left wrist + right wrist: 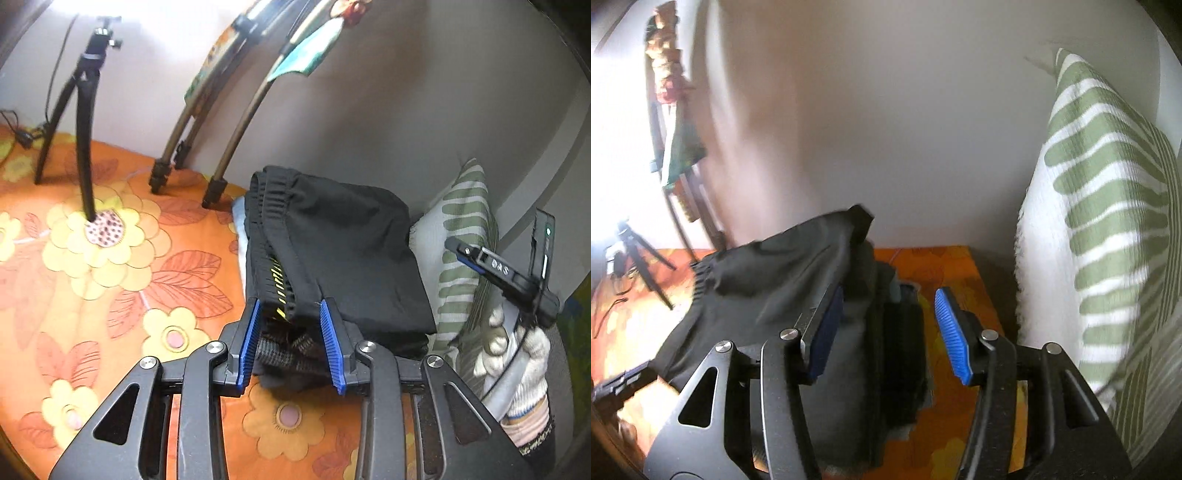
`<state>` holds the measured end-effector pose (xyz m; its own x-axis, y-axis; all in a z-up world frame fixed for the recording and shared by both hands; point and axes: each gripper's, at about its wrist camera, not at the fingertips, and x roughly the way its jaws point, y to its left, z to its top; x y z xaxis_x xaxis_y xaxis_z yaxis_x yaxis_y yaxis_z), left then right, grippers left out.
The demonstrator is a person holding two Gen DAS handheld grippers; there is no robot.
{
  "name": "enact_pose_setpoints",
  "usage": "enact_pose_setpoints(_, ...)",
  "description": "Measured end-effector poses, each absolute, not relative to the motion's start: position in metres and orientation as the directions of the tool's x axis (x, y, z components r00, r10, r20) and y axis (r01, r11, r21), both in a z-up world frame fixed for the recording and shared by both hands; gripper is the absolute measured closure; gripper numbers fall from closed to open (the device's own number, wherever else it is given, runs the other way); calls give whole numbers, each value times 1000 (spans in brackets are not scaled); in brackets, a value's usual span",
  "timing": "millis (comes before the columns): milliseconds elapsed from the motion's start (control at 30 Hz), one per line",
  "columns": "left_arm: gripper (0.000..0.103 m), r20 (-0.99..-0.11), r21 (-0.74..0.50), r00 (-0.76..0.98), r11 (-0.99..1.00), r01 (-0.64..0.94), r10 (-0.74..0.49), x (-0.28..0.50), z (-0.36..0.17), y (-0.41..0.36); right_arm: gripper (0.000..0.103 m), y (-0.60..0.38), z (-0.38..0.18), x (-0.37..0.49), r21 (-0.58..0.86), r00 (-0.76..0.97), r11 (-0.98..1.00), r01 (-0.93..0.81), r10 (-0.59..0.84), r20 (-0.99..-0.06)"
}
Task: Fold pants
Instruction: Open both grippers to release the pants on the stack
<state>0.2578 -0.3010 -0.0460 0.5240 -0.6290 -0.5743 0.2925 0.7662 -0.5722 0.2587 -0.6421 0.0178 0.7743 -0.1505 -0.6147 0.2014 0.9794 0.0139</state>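
Blue ribbed pads of the left claw are seen nearest, spread apart, with the near edge of the folded black pants lying between them; whether the cloth is pressed by the pads cannot be told, though a gap shows beside the left one. Those pants are stacked on the orange flowered bedsheet, waistband turned up toward the wall, a yellow-marked band showing in the fold. Over in the right wrist view, the right claw is held wide apart above the dark pile, its left finger lying against the cloth, its right pad clear over the sheet. A green-and-white striped pillow is propped just beside the pants against the wall. From the left view, a gloved hand is caught gripping the other tool's handle. Tripod legs are planted farther off on the sheet.
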Motion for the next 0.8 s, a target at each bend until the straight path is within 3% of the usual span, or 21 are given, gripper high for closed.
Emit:
enact_pose_setpoints(267,72,-581,-513,550,795,324,-600,228,-15,-282,49,-613,26,196,60,800,982,178,-109,-590)
enact_pose_setpoints(333,62,-584,-503,552,799,330,-596,218,-7,-277,47,-604,29,179,62,807,982,176,-108,-581)
enact_pose_setpoints(367,51,-583,-499,556,801,331,-593,212,-4,-274,43,-599,30,169,58,810,983,174,-109,-576)
enact_pose_setpoints(800,42,-549,-403,584,802,442,-598,134,39,-256,37,-546,42,71,81,847,981,176,-110,-520)
